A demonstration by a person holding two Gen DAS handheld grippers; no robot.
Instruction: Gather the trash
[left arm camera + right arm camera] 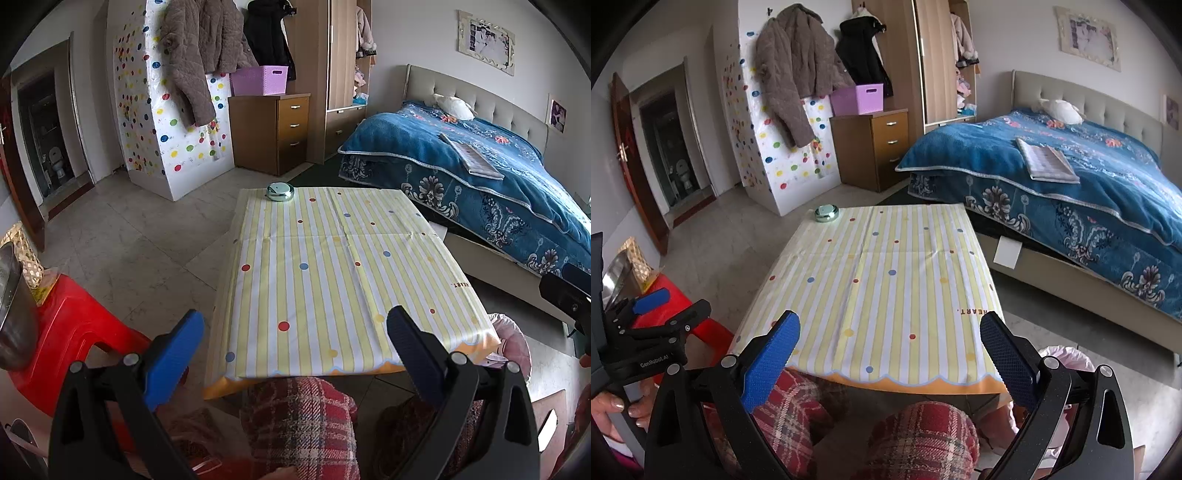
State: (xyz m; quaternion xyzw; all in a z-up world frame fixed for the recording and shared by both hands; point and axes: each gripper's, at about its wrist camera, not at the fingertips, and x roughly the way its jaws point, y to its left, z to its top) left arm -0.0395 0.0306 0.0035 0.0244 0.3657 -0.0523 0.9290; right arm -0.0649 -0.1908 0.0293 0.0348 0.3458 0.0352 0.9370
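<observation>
My left gripper (pixel 295 350) is open with nothing between its blue pads, held over the near edge of a low table (pixel 332 258) covered in a yellow striped, dotted cloth. My right gripper (pixel 890 354) is also open and holds nothing, hovering over the same near edge (pixel 886 384). A round green metal tin (pixel 280 192) (pixel 826 213) sits at the table's far left corner. A bin lined with a pink bag (pixel 513 343) (pixel 1067 358) stands on the floor right of the table. The left gripper (pixel 677 302) also shows at the left of the right wrist view, held by a hand (pixel 613 406).
A person's knees in red plaid (pixel 923 432) sit under the near table edge. A red stool (pixel 74 325) with a metal pot (pixel 11 306) is on the left. A bed with a blue blanket (pixel 480 177) lies close on the right; a dresser (pixel 273 133) stands behind.
</observation>
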